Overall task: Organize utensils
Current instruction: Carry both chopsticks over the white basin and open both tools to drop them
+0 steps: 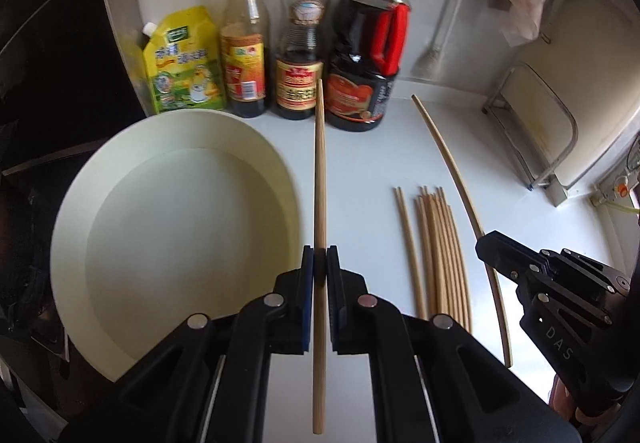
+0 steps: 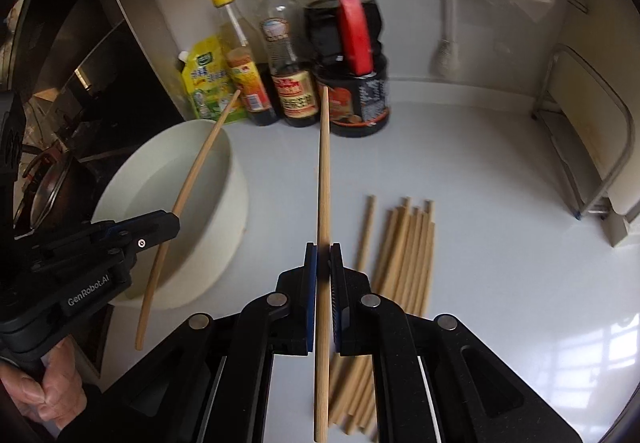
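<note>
One wooden chopstick (image 1: 320, 203) is clamped near mid-length between the closed fingers of the left gripper (image 1: 320, 263) and is held off the counter, beside the rim of a round white bowl (image 1: 80, 211), its far end directed at the bottles. A second chopstick (image 2: 323, 223) is clamped likewise in the right gripper (image 2: 323, 255). A bundle of loose chopsticks (image 2: 404, 251) is laid flat on the white counter, roughly parallel, with one stick slightly apart on its left. The bowl is seen upright; its contents cannot be determined.
</note>
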Action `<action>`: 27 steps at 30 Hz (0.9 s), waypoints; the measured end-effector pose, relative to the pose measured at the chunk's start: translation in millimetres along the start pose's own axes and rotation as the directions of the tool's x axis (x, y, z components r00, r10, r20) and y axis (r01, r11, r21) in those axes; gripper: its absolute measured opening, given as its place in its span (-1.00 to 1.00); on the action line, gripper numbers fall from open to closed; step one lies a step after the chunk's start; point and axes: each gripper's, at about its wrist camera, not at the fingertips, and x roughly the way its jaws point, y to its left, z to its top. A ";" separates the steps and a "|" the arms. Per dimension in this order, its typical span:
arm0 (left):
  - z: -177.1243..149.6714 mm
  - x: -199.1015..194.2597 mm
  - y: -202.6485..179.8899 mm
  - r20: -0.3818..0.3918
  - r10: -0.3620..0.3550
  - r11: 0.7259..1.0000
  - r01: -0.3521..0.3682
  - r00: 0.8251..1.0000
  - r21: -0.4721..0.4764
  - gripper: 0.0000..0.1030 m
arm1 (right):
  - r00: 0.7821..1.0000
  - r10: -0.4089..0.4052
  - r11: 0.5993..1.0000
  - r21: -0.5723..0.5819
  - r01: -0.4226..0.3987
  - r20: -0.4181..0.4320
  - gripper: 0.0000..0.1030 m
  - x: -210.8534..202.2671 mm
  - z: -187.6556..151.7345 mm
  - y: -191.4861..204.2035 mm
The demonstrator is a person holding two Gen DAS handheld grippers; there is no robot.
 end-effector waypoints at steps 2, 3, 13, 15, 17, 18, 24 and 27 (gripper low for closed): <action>5.0 -1.7 26.8 0.001 0.041 0.999 -0.041 0.999 -0.022 -0.86 | 0.999 0.038 0.999 -0.024 -0.038 -0.004 -0.88 12.2 13.3 27.9; 6.7 -1.2 40.2 -0.001 0.058 0.998 -0.058 0.998 -0.034 -0.86 | 0.998 0.059 0.998 -0.035 -0.059 -0.012 -0.88 20.2 19.8 41.1; 10.7 28.5 139.0 -0.061 0.119 0.988 -0.124 0.991 -0.091 -0.86 | 0.984 0.106 0.989 -0.086 -0.119 -0.145 -0.88 107.2 47.2 134.4; 9.5 38.7 149.8 -0.082 0.120 0.988 -0.127 0.989 -0.090 -0.86 | 0.978 0.109 0.989 -0.078 -0.125 -0.178 -0.88 120.6 46.8 144.6; 7.7 48.4 156.5 -0.103 0.117 0.988 -0.127 0.988 -0.087 -0.86 | 0.973 0.103 0.990 -0.077 -0.121 -0.207 -0.88 133.1 46.3 150.9; 6.5 52.6 159.4 -0.113 0.115 0.988 -0.125 0.987 -0.086 -0.86 | 0.971 0.097 0.990 -0.077 -0.116 -0.218 -0.88 138.9 46.2 153.0; 2.1 71.9 168.0 -0.158 0.091 0.991 -0.106 0.983 -0.087 -0.86 | 0.966 0.062 0.993 -0.079 -0.085 -0.249 -0.88 156.1 44.7 153.2; 1.4 73.9 170.4 -0.163 0.082 0.991 -0.098 0.983 -0.096 -0.86 | 0.969 0.055 0.995 -0.073 -0.074 -0.242 -0.81 155.0 45.5 151.1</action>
